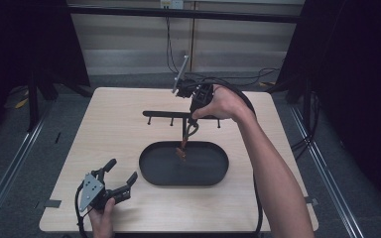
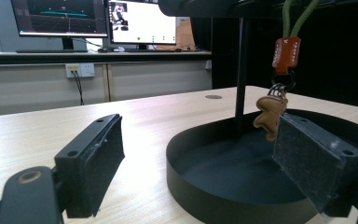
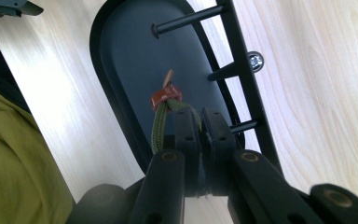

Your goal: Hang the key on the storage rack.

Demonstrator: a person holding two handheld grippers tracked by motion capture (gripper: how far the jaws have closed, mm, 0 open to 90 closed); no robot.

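Olive-green cord is pinched between the jaws of the right gripper point(image 3: 200, 122), which stand pressed together on the top of the loop, so that the keychain point(image 1: 182, 150) hangs straight down from them — its long axis plumb, a reddish leather tab under the cord, a ring under that, and a small tan charm at the bottom. In the high view the charm dangles over the far half of the black oval tray point(image 1: 151, 168), seemingly just clear of the tray floor, though whether it touches I cannot tell. Just behind the hanging cord runs the black rack point(image 1: 163, 114), a bar set on a post at the tray's far edge, with short pegs that stick out toward the person; the pegs lie just beside and a little above the loop, so the coming move seems to turn on lifting the loop level with a peg tip and sliding it on along the peg's axis. The right hand is plainly the nearer one. The left gripper point(image 1: 121, 181) rests well apart at the near left of the desk point(image 1: 109, 124) — jaws wide and holding nothing, pointed toward the tray.
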